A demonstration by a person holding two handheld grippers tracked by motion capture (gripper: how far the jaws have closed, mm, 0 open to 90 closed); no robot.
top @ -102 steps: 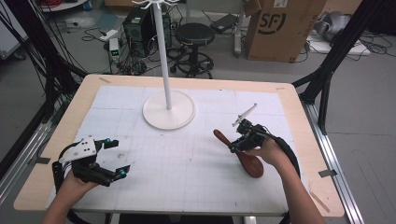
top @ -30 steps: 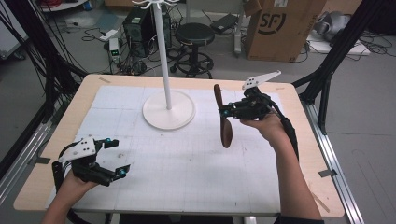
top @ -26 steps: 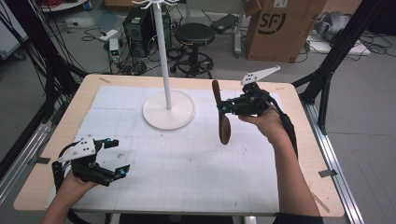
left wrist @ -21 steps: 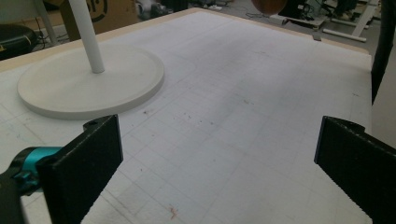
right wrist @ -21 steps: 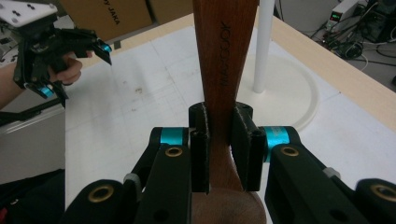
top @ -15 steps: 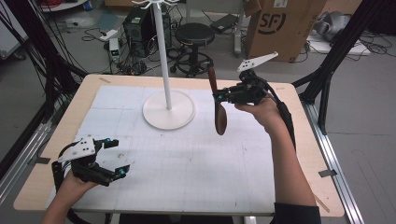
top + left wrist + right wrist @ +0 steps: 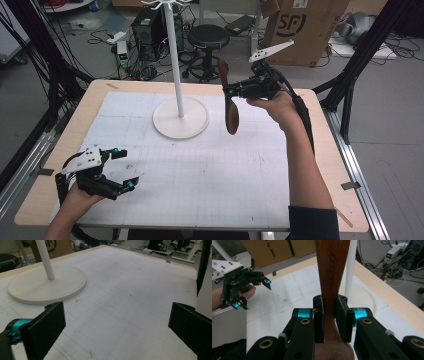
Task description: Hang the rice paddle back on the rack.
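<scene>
Right gripper (image 7: 231,91) clenched on wooden spoon (image 7: 230,109), pads on the neck just above the bowl; right gripper view confirms both pads (image 7: 319,320) flat against the handle. Spoon (image 7: 332,270) hangs about upright in the air, bowl down, handle end up, over the table's far right part, just right of the white stand's base (image 7: 180,118) and apart from it. The stand's pole (image 7: 173,60) rises with hooks at the top edge of the high view; judging by the pose, the spoon looks headed for a hook, handle end first.

Handling guess: 1 solid wood piece, stiff, light, not fragile. Smooth finish, so it may pivot between 2 flat pads if bumped. Bowl is the heavier end; gripping close to it keeps the swing small, but leaves the long handle free to wobble at the tip. Neck hold looks fine for hanging. Can't tell if the handle end has a hole.

Left gripper (image 7: 120,169) released, jaws wide apart with nothing between, low over the table (image 7: 320,150) near the front left corner, well apart from the spoon. Left gripper view looks across the gridded mat (image 7: 130,302) to the stand base (image 7: 45,287).

Beyond the table: cardboard box (image 7: 307,27), black stool (image 7: 207,37), cables on the floor.
</scene>
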